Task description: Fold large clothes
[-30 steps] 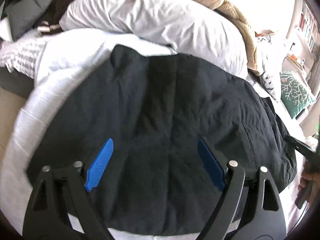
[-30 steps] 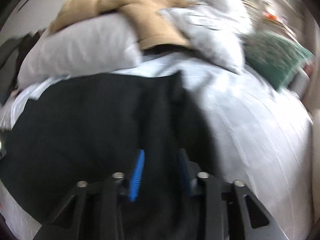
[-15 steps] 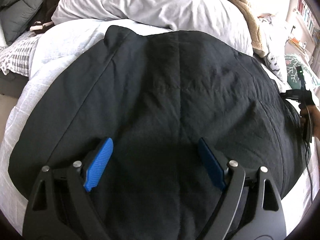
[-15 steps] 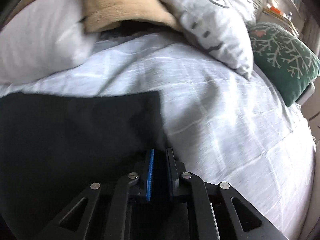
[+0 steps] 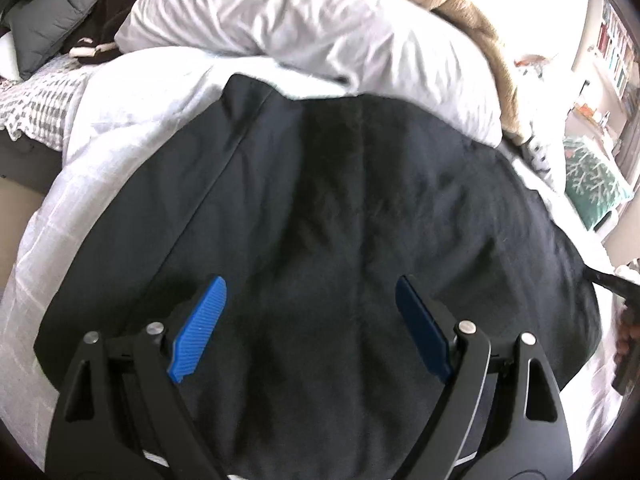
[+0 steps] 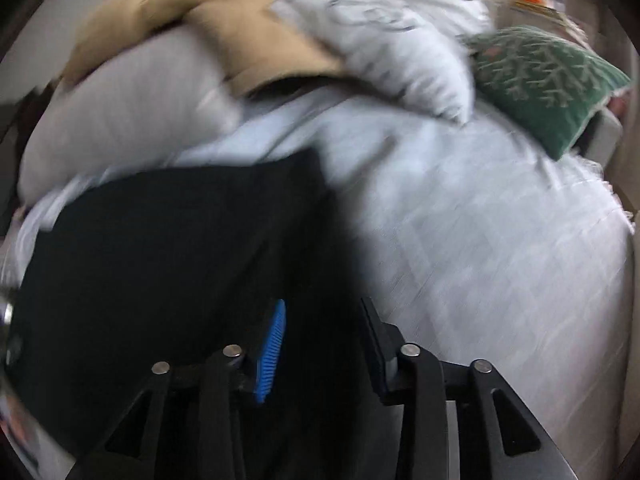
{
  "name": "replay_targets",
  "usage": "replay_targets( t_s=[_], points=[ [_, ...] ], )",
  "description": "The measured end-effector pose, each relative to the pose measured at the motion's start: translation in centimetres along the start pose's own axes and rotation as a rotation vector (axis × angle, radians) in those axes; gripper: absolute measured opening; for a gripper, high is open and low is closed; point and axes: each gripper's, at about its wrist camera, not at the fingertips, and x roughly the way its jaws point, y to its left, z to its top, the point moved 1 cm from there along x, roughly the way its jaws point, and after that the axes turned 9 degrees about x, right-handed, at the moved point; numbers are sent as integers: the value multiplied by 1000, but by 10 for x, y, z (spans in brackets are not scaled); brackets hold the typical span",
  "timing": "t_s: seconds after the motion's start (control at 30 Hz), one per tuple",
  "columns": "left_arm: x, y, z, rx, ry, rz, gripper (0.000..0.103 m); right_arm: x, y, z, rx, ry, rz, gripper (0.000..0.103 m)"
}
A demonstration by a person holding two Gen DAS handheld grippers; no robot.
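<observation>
garment (image 5: 340, 220) on duvet (image 5: 120, 128) | pillow (image 5: 320, 28) behind garment

Open white duvet (image 6: 500, 240) lies right of the black garment (image 5: 340, 220); pillows (image 5: 320, 32) crowd its far edge.

Left gripper (image 5: 310, 320): jaws spread wide, both blue-padded fingers (image 5: 198, 330) clearly apart with nothing between them; tips point toward the far side, tool angled downward. Right gripper (image 6: 320, 344): jaws parted, narrower than the left; its own view is blurred. In the left wrist view, at the near right edge, part of the right gripper's black body shows with the person's hand (image 5: 624, 336) on it; the hand is cropped and its grip cannot be made out.
</observation>
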Motion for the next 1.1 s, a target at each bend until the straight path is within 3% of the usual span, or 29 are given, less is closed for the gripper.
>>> replay_targets(
  t_s=[0.13, 0.27, 0.37, 0.47, 0.63, 0.77, 0.87, 0.93, 1.1],
  points=[
    [-2, 20, -17, 88, 11, 28, 87, -1, 4, -37, -72, 54, -14, 39],
    [-26, 23, -16, 163, 51, 119, 86, -19, -25, -45, 18, 79, -19, 39],
    [-47, 30, -13, 69, 70, 62, 86, -44, -29, -49, 45, 85, -20, 44],
    [-68, 36, -11, -74, 94, -15, 88, -69, -22, -54, 43, 78, -11, 58],
    [-80, 42, -26, -310, 160, -112, 89, -98, 1, -72, 65, 84, 61, 72],
    [-66, 49, -50, -411, 170, -111, 90, -104, 21, -91, 6, 62, 97, 79],
    [-44, 57, -65, -522, 247, -134, 90, -98, 35, -106, -63, 71, 82, 81],
    [-32, 62, -73, -615, 241, -213, 90, -94, 43, -113, -113, 89, 76, 81],
    [-8, 60, -80, -691, 202, -234, 90, -84, 49, -116, -176, 84, 21, 81]
  ],
)
